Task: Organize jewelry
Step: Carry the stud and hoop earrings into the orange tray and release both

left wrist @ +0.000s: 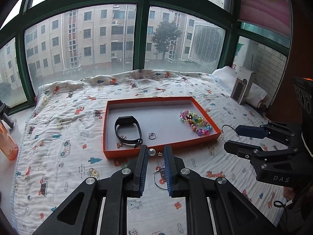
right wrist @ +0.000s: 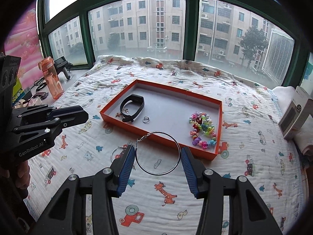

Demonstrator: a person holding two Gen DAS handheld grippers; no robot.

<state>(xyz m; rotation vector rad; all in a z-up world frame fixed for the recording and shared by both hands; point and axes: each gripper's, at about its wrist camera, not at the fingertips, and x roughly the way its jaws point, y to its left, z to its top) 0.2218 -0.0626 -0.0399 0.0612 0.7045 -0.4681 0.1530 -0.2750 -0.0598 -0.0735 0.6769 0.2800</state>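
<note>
An orange tray (left wrist: 205, 111) (right wrist: 117, 121) lies on the patterned blanket. In it are a black wristband (left wrist: 128, 132) (right wrist: 133, 103), a silver ring (left wrist: 151, 135) (right wrist: 146, 119), a small charm earring (left wrist: 120, 141) and colourful bead bracelets (left wrist: 195, 122) (right wrist: 202, 131). My left gripper (left wrist: 155, 153) is shut on a pearl-ball earring (left wrist: 151, 152) just in front of the tray. A small hoop earring (left wrist: 159, 179) (right wrist: 117, 152) lies under it. My right gripper (right wrist: 157, 154) (left wrist: 230, 136) holds a large silver hoop earring (right wrist: 175, 141) (left wrist: 225, 127) between its jaws near the tray's right corner.
An orange water bottle (left wrist: 6, 143) (right wrist: 52, 78) stands left of the blanket. A white box (left wrist: 242, 85) (right wrist: 295, 113) leans on folded white cloth at the right. Green-framed windows run along the back.
</note>
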